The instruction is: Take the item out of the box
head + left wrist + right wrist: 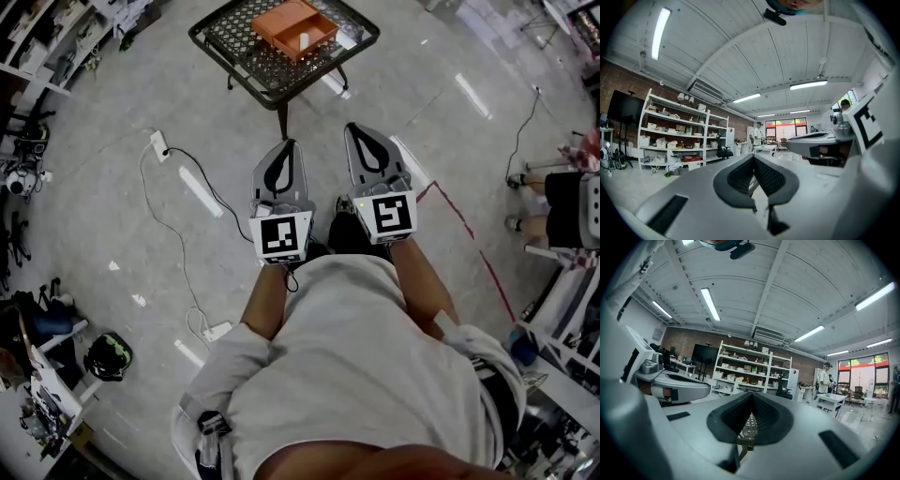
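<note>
Stands on a grey floor (94, 216), a little way back from a small black worktop (214, 39); looks steeply down. Holds the left gripper (288, 143) and the right gripper (355, 127) side by side, close to the body; points both toward the worktop, well apart from it. Has the left jaws pressed together at the tips, empty; has the right jaws pressed together too, also empty, with a bit of the worktop's wire top peeping through the hole behind the tips. Sees an orange box (279, 21) sitting on the worktop; sees a small white item (303, 39) lying inside the box. Touches neither the box nor the item with either gripper. Sees a white plug strip (159, 144) with thin cables on the floor, off to the left of the grippers. In the left gripper view, sees white shelves (675, 136) full of small things along a brick wall; sees a person (758, 133) standing far off near bright windows.
</note>
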Available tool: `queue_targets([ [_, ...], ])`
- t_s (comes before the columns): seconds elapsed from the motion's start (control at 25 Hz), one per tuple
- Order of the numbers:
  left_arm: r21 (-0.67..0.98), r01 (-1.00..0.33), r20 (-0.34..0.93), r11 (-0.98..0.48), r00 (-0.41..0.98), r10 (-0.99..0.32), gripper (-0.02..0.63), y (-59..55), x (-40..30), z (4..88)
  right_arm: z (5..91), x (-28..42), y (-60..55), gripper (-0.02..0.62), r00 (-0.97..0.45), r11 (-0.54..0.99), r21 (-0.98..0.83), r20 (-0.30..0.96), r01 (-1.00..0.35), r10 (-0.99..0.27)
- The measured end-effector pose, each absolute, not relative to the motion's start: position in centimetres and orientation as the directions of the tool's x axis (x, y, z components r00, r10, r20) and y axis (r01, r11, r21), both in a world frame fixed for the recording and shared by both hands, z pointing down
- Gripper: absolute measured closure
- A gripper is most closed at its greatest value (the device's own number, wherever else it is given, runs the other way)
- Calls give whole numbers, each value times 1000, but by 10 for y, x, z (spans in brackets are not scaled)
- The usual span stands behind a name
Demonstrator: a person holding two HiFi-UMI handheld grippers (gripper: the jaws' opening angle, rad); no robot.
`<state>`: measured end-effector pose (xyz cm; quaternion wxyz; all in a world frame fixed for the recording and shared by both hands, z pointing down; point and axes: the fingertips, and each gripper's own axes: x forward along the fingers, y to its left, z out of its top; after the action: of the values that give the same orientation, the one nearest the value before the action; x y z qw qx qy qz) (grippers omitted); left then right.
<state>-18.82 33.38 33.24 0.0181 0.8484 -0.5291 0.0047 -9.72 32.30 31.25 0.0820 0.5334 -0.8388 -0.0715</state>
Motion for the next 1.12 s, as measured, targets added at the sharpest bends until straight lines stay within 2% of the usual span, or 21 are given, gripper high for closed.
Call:
queue_targets([
  [0.56, -12, -890, 105, -455, 452, -886, 600, 232, -167, 349, 319, -83, 219, 592, -427, 431, 171, 61, -886, -902],
  [1.12, 16, -866, 201, -499, 492, -847, 600, 85, -45, 352, 323, 50, 75, 592, -404, 408, 76, 66, -910, -912],
])
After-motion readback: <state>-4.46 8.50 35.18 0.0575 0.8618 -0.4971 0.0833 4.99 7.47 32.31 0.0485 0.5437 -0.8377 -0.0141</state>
